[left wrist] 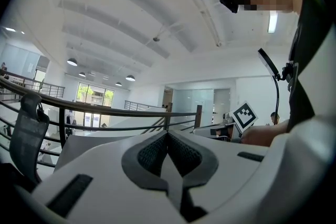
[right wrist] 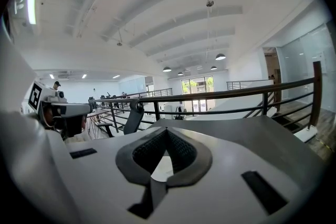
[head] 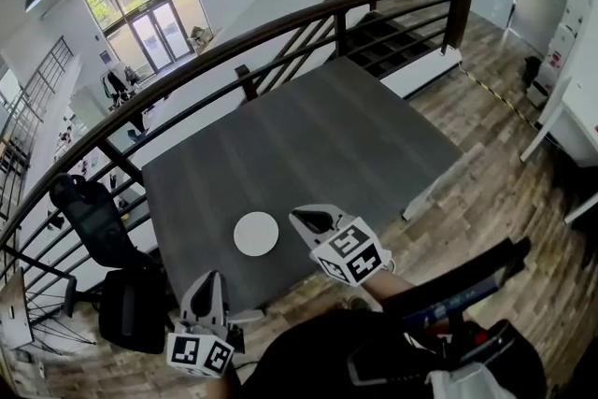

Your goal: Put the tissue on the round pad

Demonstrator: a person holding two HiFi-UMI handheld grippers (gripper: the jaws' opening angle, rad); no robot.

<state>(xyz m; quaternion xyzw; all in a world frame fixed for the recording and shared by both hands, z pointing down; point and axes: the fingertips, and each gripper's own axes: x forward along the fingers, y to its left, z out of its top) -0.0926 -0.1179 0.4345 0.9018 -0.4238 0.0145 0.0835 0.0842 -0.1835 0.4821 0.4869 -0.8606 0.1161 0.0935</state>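
The round white pad [head: 256, 234] lies on the dark grey table [head: 308, 135] close to its near edge. No tissue shows on the table in any view. My right gripper [head: 297, 217] hovers just right of the pad, jaws shut with nothing between them; in the right gripper view [right wrist: 166, 129] the tips meet, and the pad [right wrist: 160, 168] shows through the gap below them. My left gripper [head: 213, 277] sits off the table's near left corner, below and left of the pad. Its jaws are also shut and empty in the left gripper view [left wrist: 168, 132].
A dark railing [head: 280, 23] runs behind the table, with a staircase [head: 392, 37] beyond it. A black office chair [head: 93, 220] stands left of the table. White furniture [head: 570, 126] stands at the far right on the wood floor. A white object [head: 458, 383] lies near my body.
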